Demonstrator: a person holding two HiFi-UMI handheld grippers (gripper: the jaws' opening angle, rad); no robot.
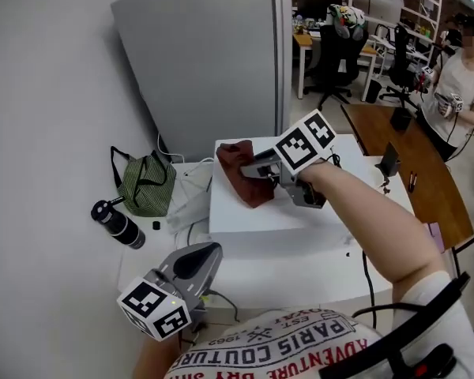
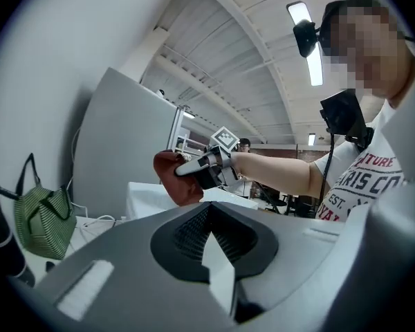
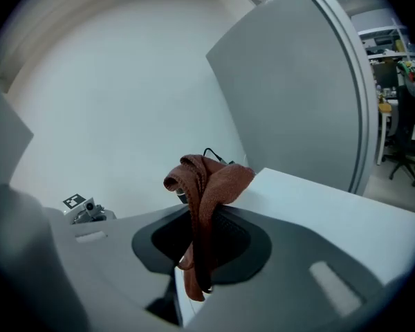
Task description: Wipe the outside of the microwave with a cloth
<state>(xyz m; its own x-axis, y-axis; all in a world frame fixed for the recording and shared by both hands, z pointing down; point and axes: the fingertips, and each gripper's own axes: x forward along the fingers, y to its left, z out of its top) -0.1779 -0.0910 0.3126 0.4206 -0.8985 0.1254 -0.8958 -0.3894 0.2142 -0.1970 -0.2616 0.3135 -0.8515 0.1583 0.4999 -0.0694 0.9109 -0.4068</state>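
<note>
One cloth (image 1: 238, 172), clamped in right gripper (image 1: 260, 173), rests on microwave (image 1: 300, 229) near green bag (image 1: 146, 185).

**Count of things on and around the bench**

Two grippers are in view: one left gripper (image 1: 208, 253) and one right gripper (image 1: 251, 169). The bench (image 1: 300, 287) carries one microwave (image 1: 284, 212) and one cloth (image 1: 243, 176). Toward its left edge are one green bag (image 1: 146, 186) and one black bottle (image 1: 118, 225). One other person (image 1: 462, 85) stands beyond.
</note>
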